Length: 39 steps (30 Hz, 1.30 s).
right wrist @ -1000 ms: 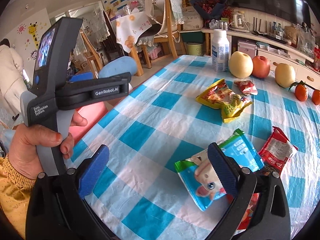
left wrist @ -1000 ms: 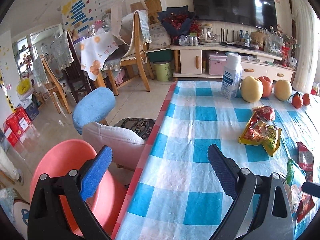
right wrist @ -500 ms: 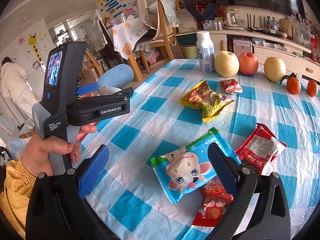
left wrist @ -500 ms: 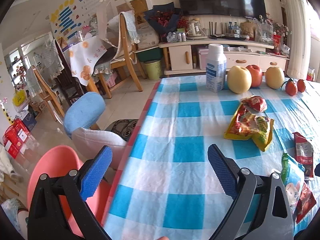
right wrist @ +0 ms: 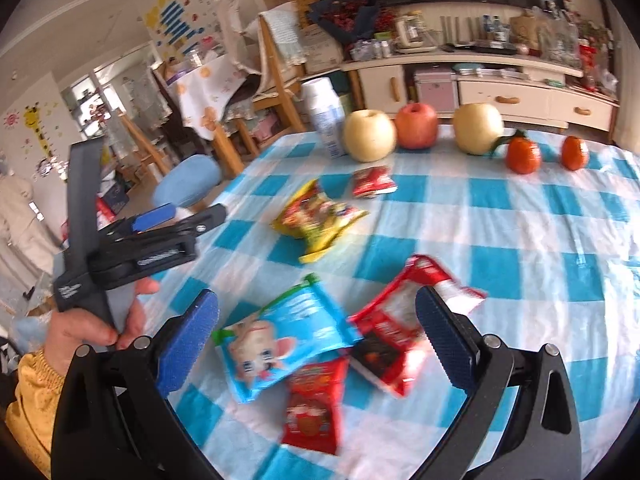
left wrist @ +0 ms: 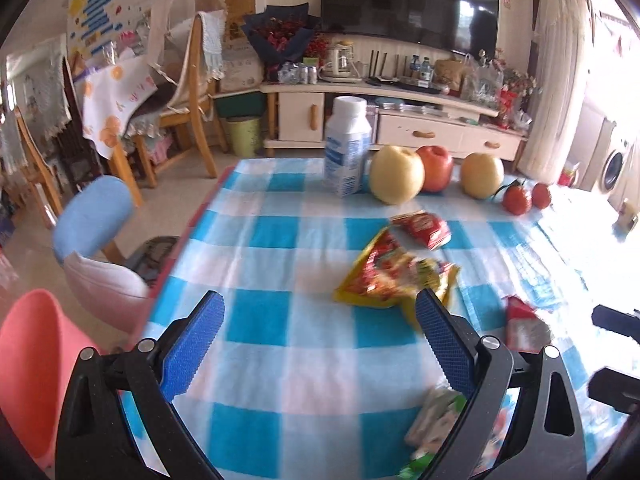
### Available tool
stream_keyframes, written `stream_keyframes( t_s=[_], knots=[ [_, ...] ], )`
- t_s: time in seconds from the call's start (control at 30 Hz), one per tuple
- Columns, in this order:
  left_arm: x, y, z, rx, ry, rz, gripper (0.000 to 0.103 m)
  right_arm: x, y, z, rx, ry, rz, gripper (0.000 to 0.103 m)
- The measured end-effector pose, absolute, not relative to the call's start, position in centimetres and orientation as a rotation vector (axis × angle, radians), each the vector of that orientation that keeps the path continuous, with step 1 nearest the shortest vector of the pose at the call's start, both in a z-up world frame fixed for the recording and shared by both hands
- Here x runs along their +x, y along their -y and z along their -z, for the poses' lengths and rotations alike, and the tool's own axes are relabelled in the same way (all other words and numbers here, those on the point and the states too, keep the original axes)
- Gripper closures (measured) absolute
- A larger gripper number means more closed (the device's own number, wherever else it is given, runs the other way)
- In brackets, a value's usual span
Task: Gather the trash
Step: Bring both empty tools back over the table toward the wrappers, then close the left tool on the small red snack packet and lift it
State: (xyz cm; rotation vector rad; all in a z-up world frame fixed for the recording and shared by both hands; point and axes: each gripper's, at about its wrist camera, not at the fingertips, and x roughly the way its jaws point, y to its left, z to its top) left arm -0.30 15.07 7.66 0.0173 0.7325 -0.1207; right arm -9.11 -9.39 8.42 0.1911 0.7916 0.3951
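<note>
Blurred blue wrapper [right wrist: 280, 340] overlapping red packets [right wrist: 394, 332]

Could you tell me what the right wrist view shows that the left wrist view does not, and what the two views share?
Only the right wrist view shows the left gripper from outside, held in a hand, and the blue mouse wrapper lying whole above a red packet. Only the left wrist view shows the pink bin beside the table and the television. Both show the yellow snack bag, the white bottle, the fruit row and open jaws.
</note>
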Motion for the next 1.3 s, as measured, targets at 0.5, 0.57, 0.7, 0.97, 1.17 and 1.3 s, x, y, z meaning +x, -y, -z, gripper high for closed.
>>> stream_keyframes(
  t_s=[0.5, 0.57, 0.7, 0.97, 1.17, 1.3],
  knots=[
    [11.7, -1.6, -4.6, 0.097, -0.982, 0.100, 0.022, -6.6, 17.8, -5.8, 0.419, -0.935, -0.291, 0.004],
    [12.9, -1.5, -3.6, 0.077, -1.024, 0.070, 0.026, -6.5, 17.6, -5.5, 0.432, -0.953, -0.312, 0.010],
    [14.2, -1.2, -2.2, 0.075, -1.063, 0.027, 0.032, -6.2, 17.0, -4.6, 0.450, -1.013, -0.355, 0.027],
    [15.0, 0.1, -0.7, 0.094, -1.084, 0.018, 0.065, -6.6, 15.8, -4.2, 0.458, -1.049, -0.433, 0.027],
    [14.3, 0.3, -1.0, 0.088, -1.081, 0.054, 0.084, -7.2, 14.4, -4.5, 0.421, -1.048, -0.483, 0.027],
    [13.5, -0.3, -1.5, 0.058, -1.071, 0.077, 0.096, -7.0, 14.6, -4.0, 0.403, -1.058, -0.449, 0.027]
  ],
)
